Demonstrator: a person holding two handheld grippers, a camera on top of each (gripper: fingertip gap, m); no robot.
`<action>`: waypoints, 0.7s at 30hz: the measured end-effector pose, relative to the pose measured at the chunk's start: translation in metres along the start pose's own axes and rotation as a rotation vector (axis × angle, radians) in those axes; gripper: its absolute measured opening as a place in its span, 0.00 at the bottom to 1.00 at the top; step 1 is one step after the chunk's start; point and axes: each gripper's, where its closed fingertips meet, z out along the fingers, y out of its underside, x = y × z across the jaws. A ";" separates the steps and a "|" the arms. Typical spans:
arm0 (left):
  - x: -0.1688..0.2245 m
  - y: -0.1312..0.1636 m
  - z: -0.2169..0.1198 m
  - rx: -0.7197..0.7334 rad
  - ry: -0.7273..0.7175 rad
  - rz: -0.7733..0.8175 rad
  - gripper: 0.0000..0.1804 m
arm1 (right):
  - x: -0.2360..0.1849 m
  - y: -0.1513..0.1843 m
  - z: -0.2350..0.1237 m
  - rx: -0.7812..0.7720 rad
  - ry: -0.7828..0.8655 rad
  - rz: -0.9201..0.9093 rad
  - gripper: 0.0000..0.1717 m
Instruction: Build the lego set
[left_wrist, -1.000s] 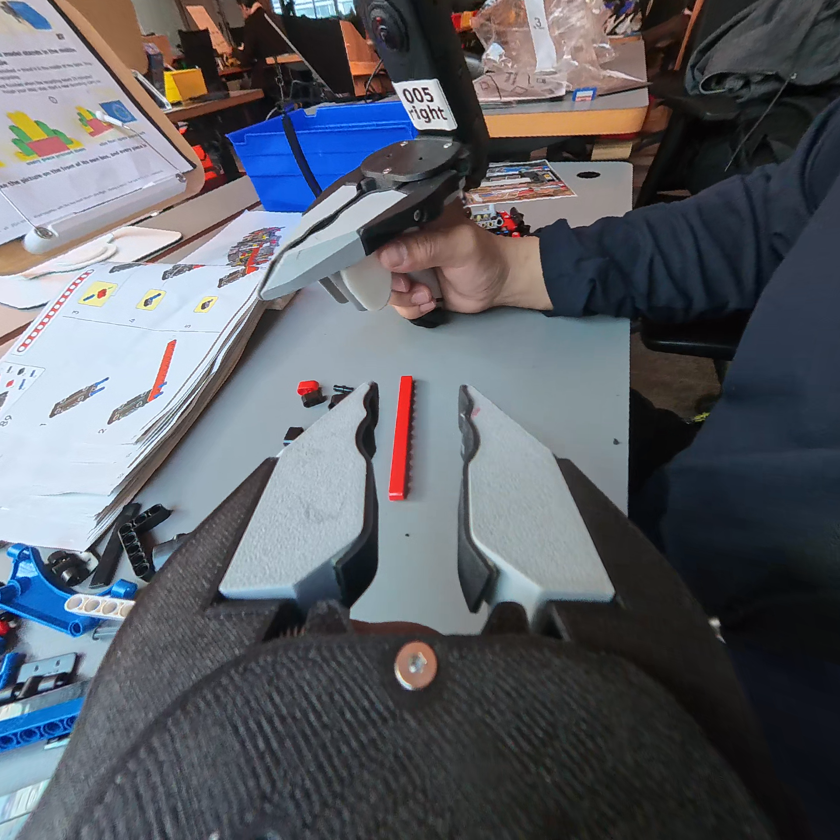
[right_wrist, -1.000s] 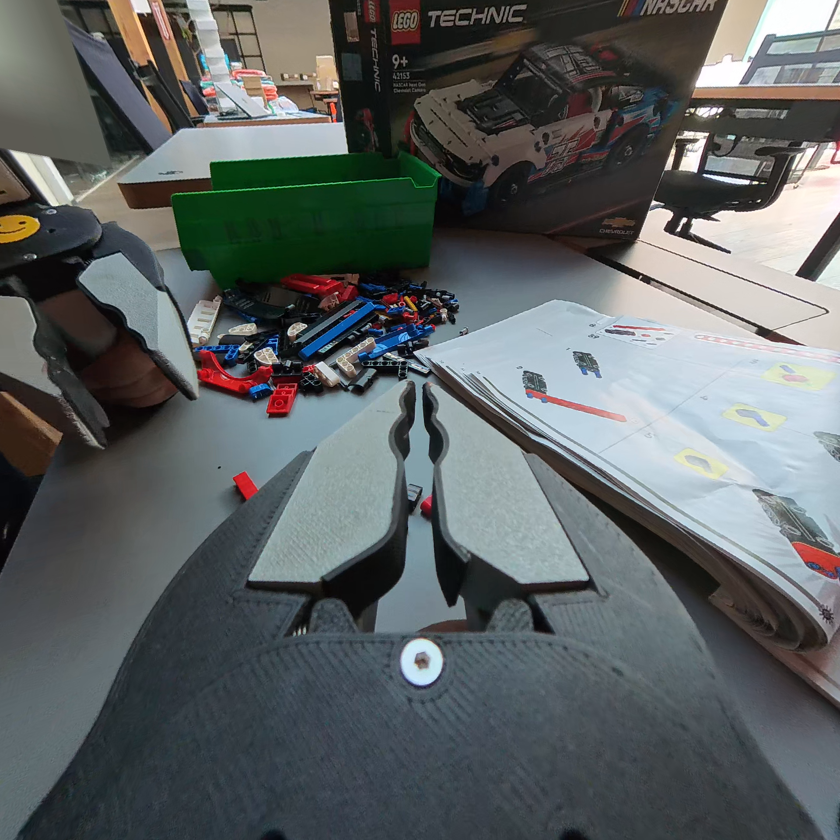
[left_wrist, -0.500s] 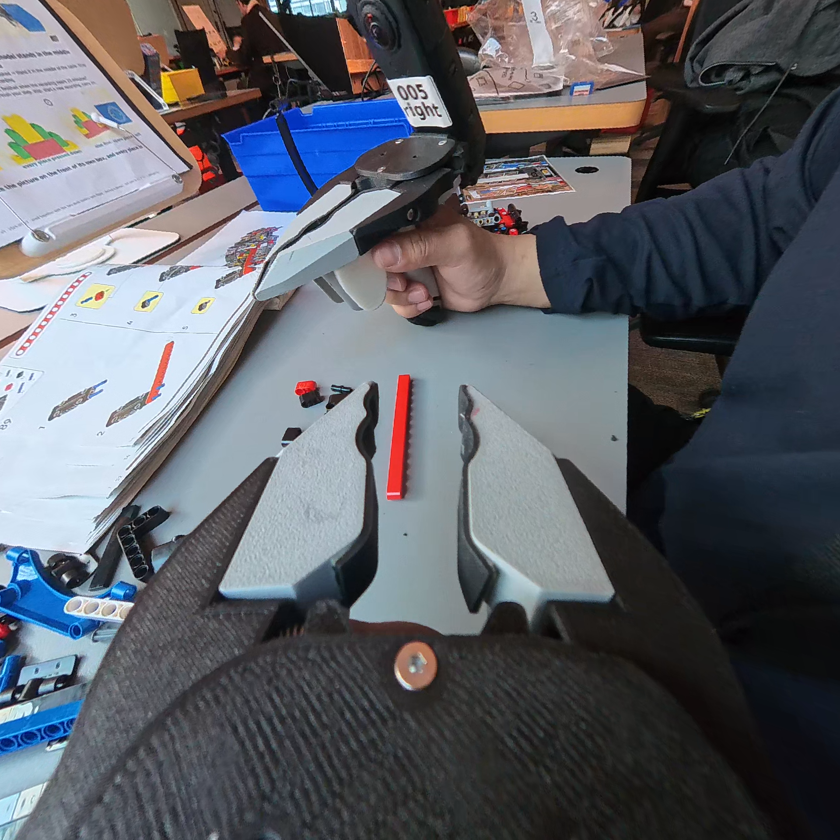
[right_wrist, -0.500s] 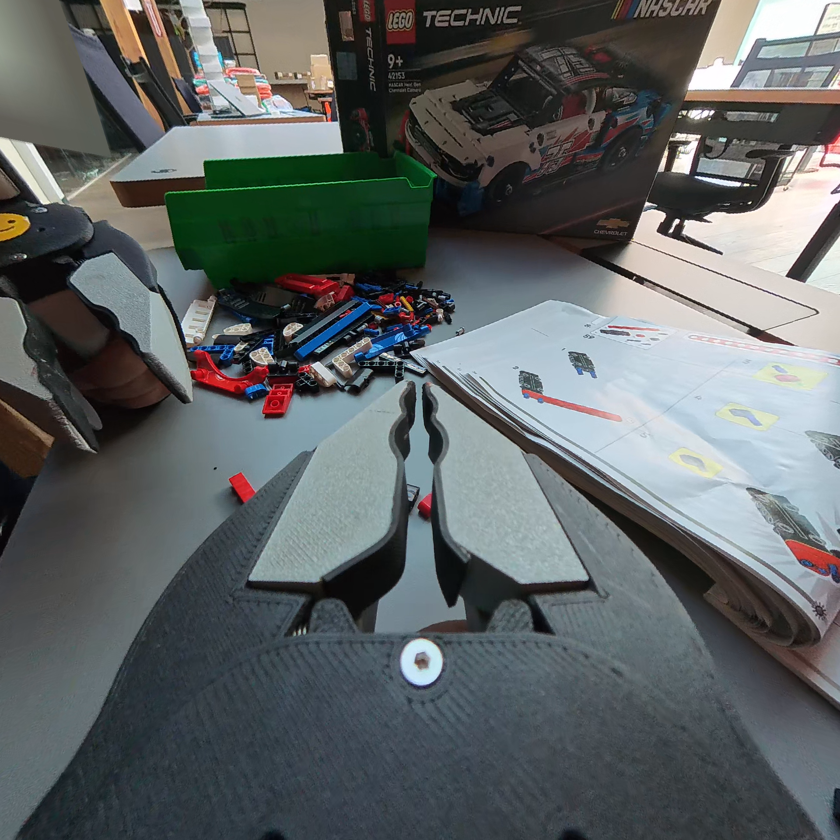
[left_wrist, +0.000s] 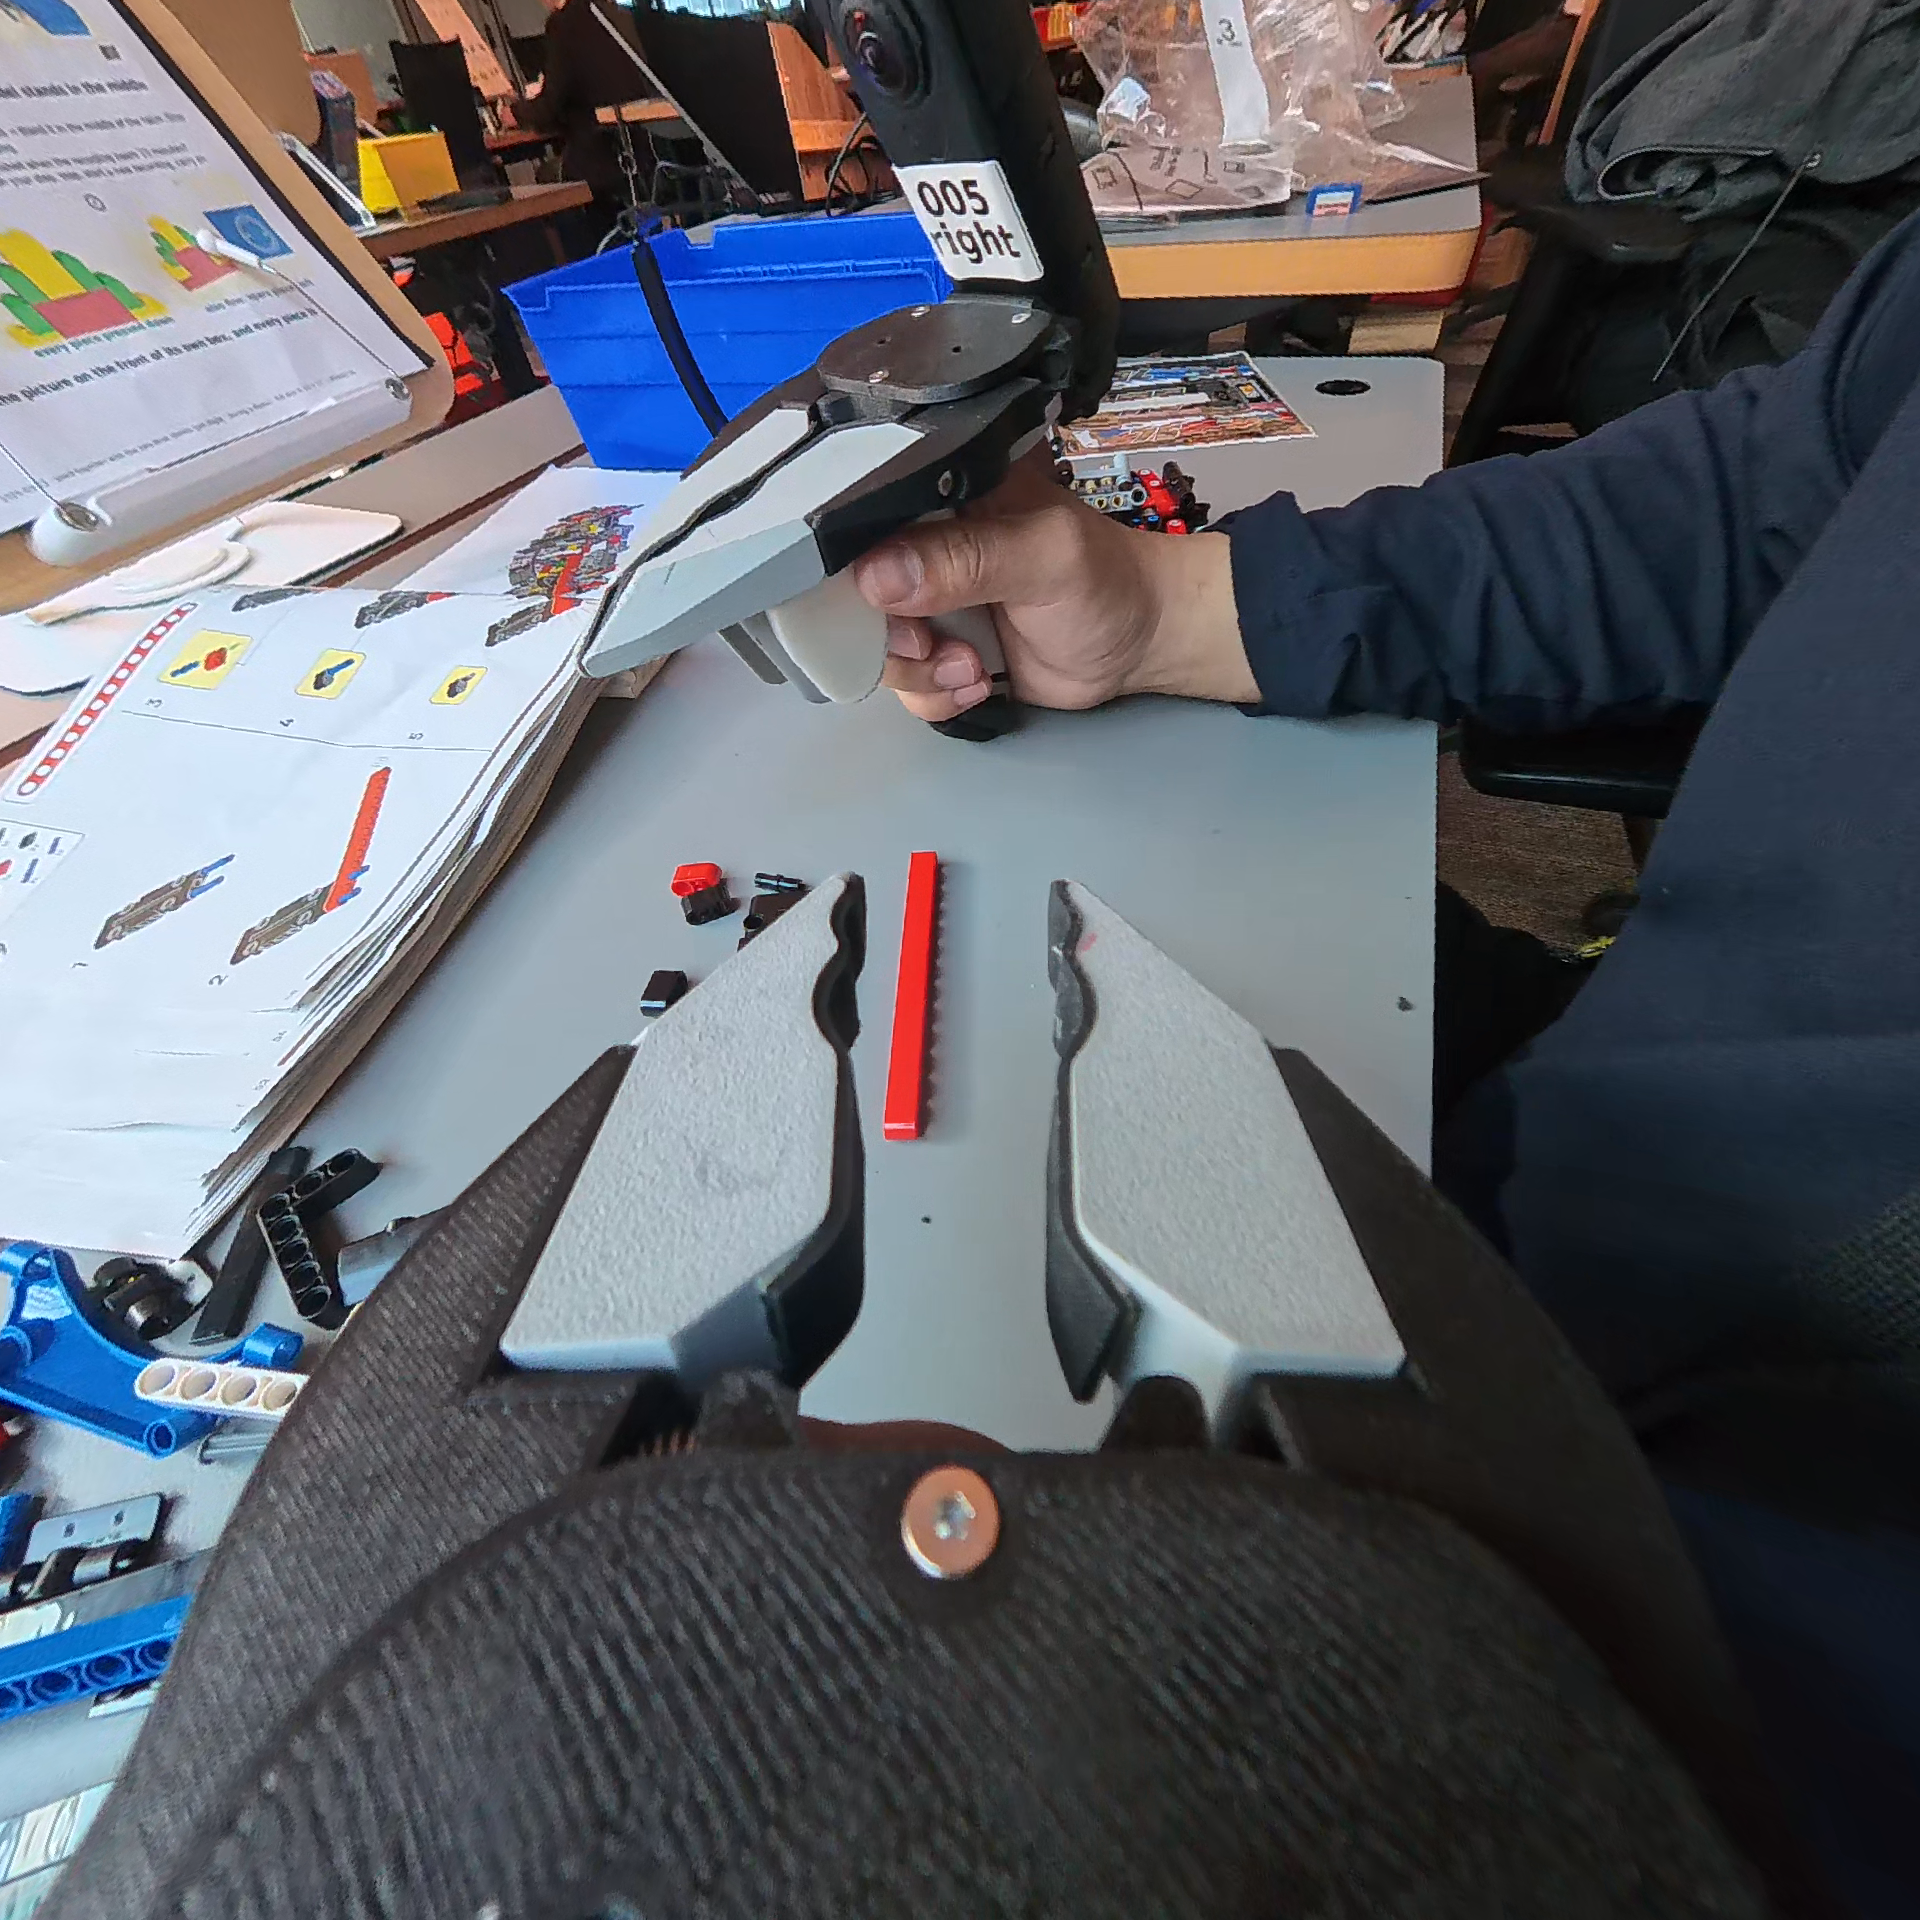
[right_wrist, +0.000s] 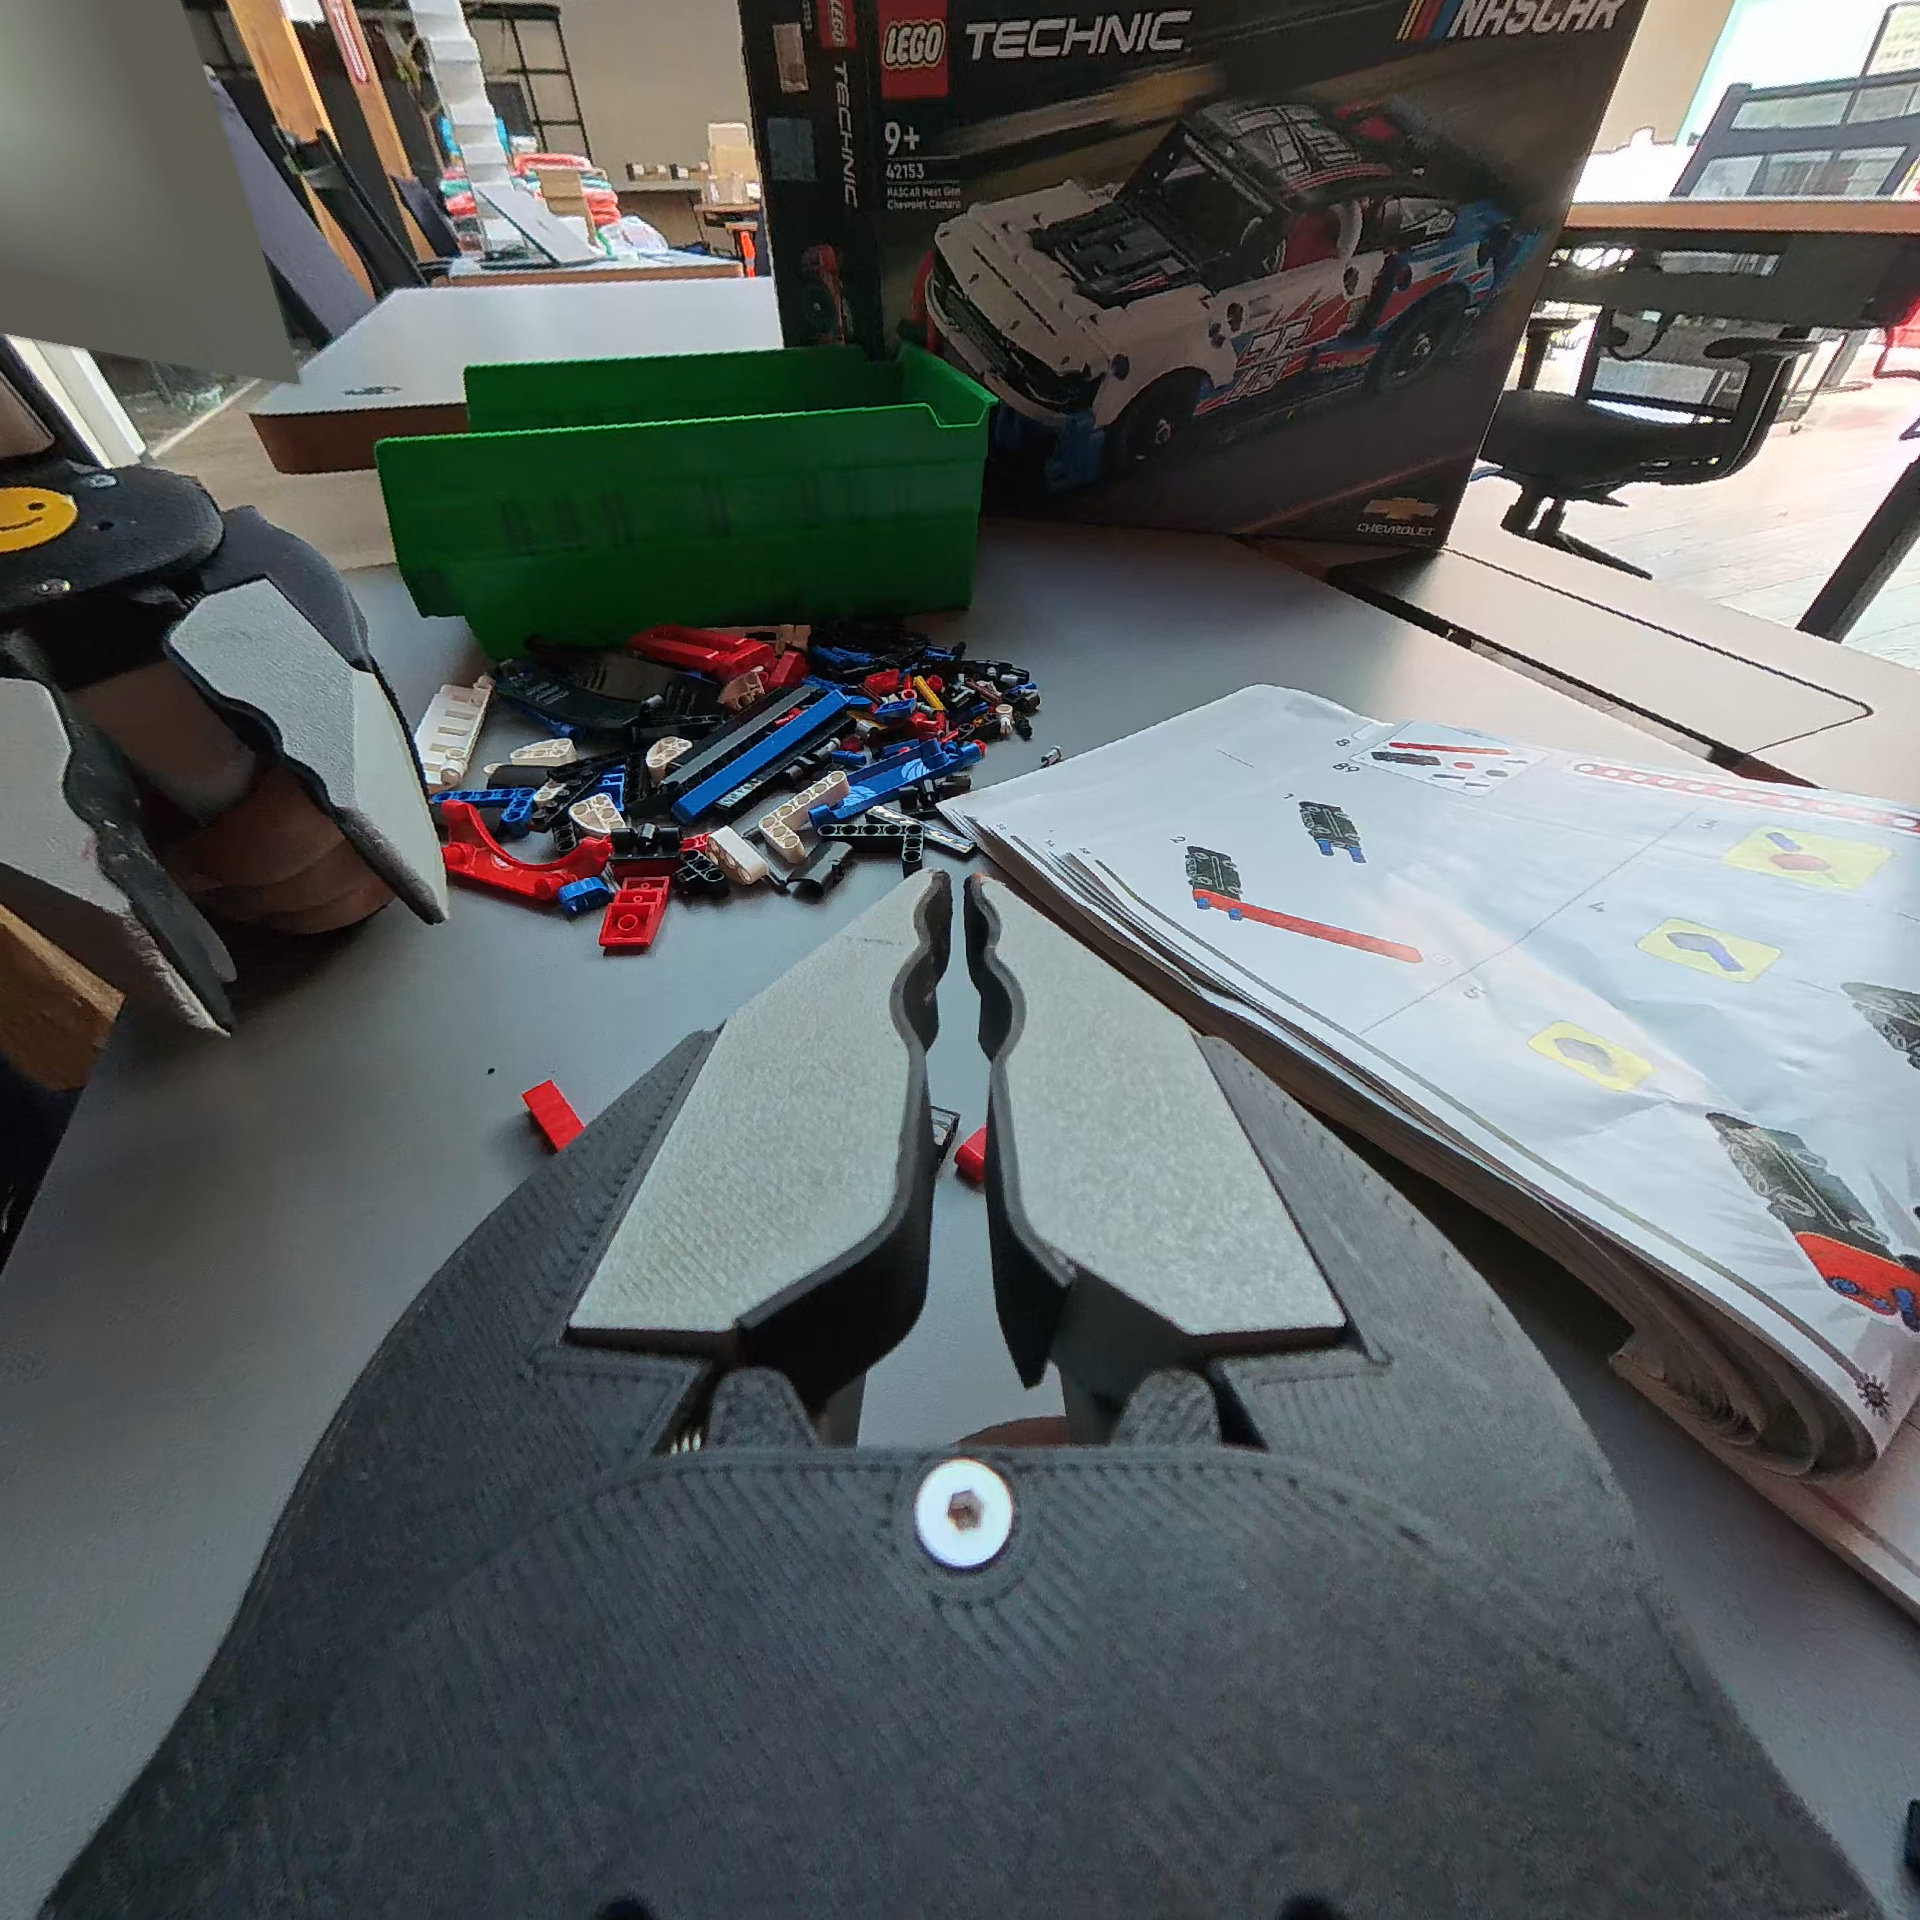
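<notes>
My left gripper (left_wrist: 954, 888) is open and hovers low over the grey table (left_wrist: 1195, 831). A long red toothed beam (left_wrist: 912, 997) lies flat on the table between its fingers, and neither pad touches it. A small red-and-black connector (left_wrist: 696, 891), a black pin (left_wrist: 777, 883) and a black piece (left_wrist: 662, 989) lie just left of the left finger. My right gripper (right_wrist: 956, 881) is shut with nothing between its tips. In the left wrist view, a hand holds the right gripper (left_wrist: 623, 644) at the booklet's edge. The left gripper also shows in the right wrist view (right_wrist: 322, 966), at the left.
An open instruction booklet (left_wrist: 260, 831) lies left of the beam and shows in the right wrist view (right_wrist: 1507, 987). A pile of loose building pieces (right_wrist: 748, 769) lies before a green bin (right_wrist: 686, 509) and a tall set box (right_wrist: 1195, 260). A blue bin (left_wrist: 727, 332) stands behind.
My right gripper has drifted slightly; otherwise nothing has visibly changed. Both grippers' jaws stand as before and the red beam has not moved.
</notes>
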 end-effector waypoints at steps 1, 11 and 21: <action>0.000 0.000 0.000 0.002 -0.001 0.001 0.18 | 0.000 0.000 0.000 0.000 0.000 0.002 0.00; 0.000 0.000 0.000 -0.002 -0.001 0.000 0.18 | 0.000 0.000 0.000 0.000 0.002 0.001 0.00; 0.004 0.002 -0.001 -0.018 0.023 0.000 0.18 | 0.000 0.001 0.001 -0.008 0.007 -0.005 0.00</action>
